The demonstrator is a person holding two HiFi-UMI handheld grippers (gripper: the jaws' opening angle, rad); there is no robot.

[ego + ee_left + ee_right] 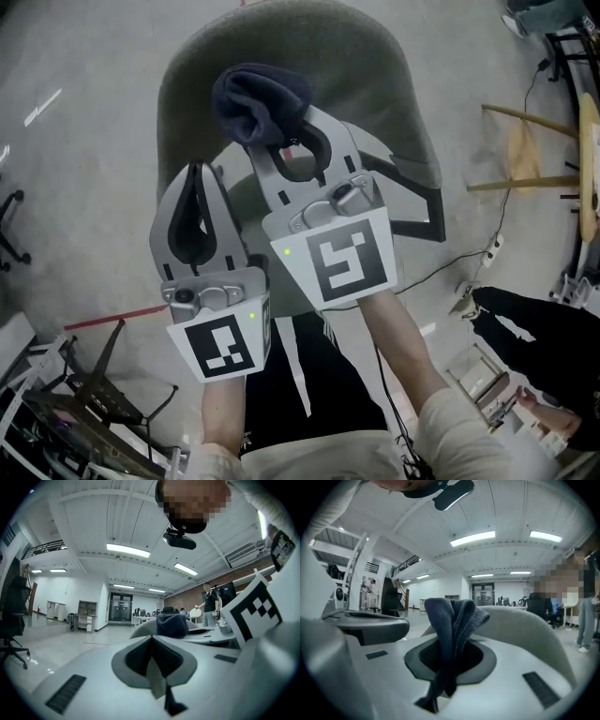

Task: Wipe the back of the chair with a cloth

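Right gripper [284,141] is clamped on a dark navy bunched fabric cloth [261,101], which stands up out of its jaws over the grey-green upholstered chair with a curved shell back [375,84]. Whether cloth and chair touch cannot be told. Left gripper [195,183] hangs just beside the right one, its jaws pressed together with nothing between them.

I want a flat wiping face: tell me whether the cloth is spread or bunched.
Bunched. The cloth stands in upright folds, pinched between the right gripper's jaws.
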